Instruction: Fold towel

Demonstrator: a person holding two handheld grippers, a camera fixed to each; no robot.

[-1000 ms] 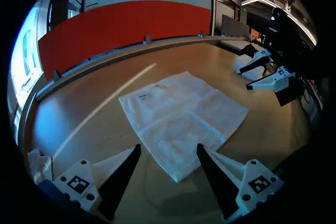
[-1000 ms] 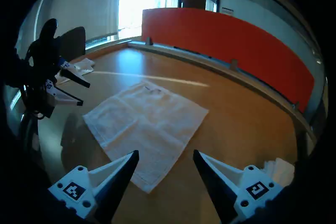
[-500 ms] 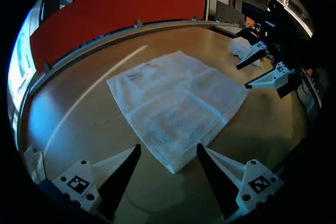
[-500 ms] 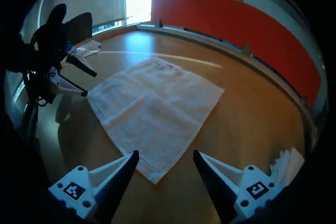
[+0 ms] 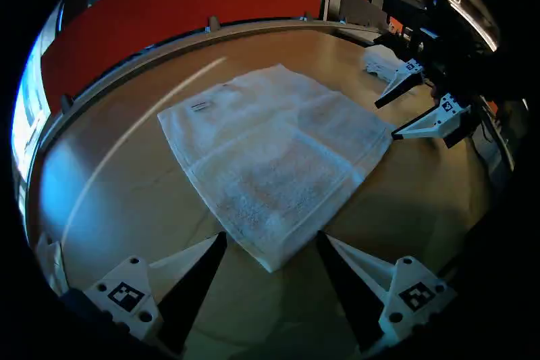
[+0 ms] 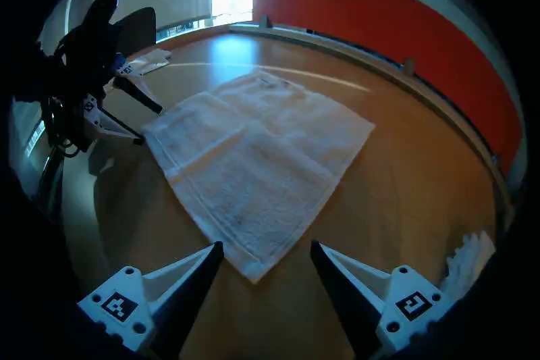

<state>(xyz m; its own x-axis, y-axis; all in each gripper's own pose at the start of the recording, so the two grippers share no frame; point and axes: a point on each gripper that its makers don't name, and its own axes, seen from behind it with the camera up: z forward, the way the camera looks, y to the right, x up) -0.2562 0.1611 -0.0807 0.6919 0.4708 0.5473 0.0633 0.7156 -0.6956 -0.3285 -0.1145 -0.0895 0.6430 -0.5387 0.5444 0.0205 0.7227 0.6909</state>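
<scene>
A white towel [image 5: 277, 144] lies flat and open on the wooden surface [image 5: 121, 177], turned like a diamond so that one corner points at each claw. A small tag [image 5: 200, 105] sits near its far edge.

In the left gripper view, the left claw [image 5: 270, 235] has its fingers spread wide, and the towel's nearest corner lies at 6 o'clock, right between the two tips. I cannot tell whether the tips touch the cloth. At 2 o'clock the right claw [image 5: 385, 122] is also spread, with its lower tip just beside the towel's right-hand corner.

In the right gripper view, the right claw [image 6: 266, 245] is spread too, with a towel corner between its fingers at 6 o'clock. At 9 o'clock the left claw is held by a dark-sleeved arm [image 6: 81, 56], and its tips are close to the towel's left corner.

A red partition [image 5: 182, 2] runs along the far edge of the surface around 12 o'clock. A second white cloth [image 5: 381, 59] lies well apart from the towel at 2 o'clock, behind the right claw.
</scene>
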